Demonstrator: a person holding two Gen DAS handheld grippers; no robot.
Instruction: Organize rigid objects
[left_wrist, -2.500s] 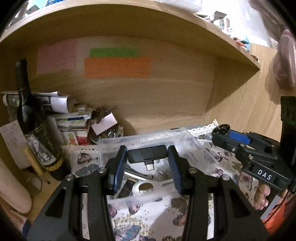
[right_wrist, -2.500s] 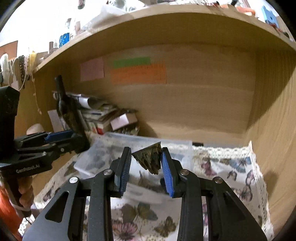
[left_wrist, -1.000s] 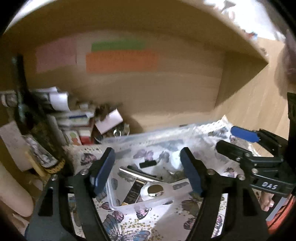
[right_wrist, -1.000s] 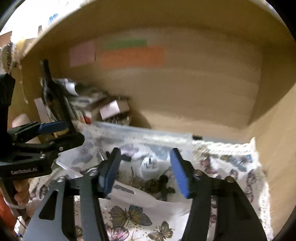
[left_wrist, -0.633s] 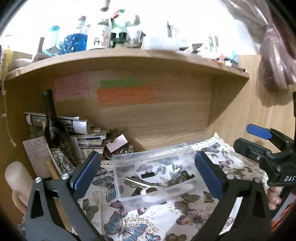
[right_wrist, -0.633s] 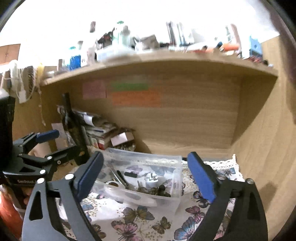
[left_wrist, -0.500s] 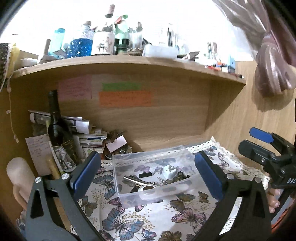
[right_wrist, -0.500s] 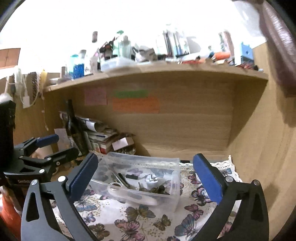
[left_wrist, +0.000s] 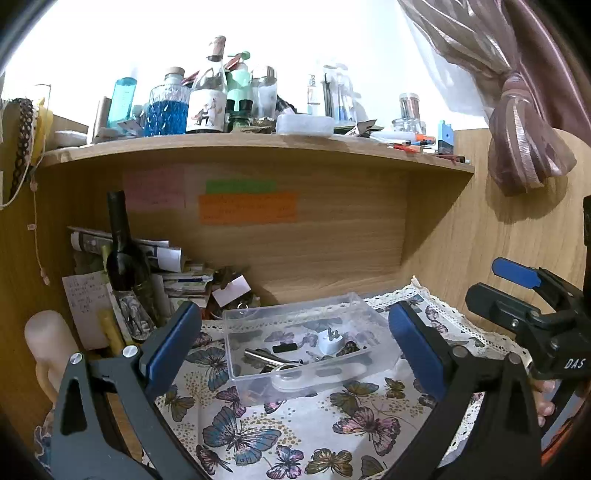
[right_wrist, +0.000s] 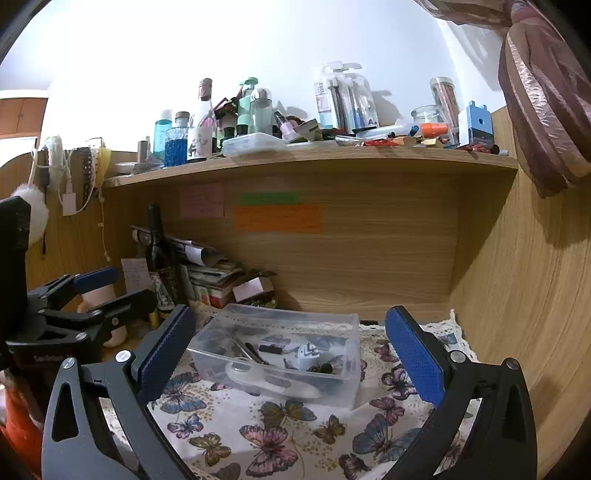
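Both tools held back from the desk, level, nothing in either. Left gripper (left_wrist: 295, 343) spread wide, pads empty; right gripper (right_wrist: 291, 350) likewise gaping and bare.

Ahead of both, framed between their fingers, sits the clear plastic bin (left_wrist: 306, 343) on the butterfly cloth (left_wrist: 280, 424). Inside it: a white plug adapter (left_wrist: 330, 340), a small black dongle (left_wrist: 284, 347), metal clippers (left_wrist: 264, 357), a dark clump toward the right-hand side, and a white loop-handled piece against the near wall. Loose hard items seem gathered there to keep them together.

Beyond the bin, left of the tools: wine bottle (left_wrist: 123, 258) and a paper pile.

Judgement: sorting looks finished or nearly so; no stray items visible on the cloth.
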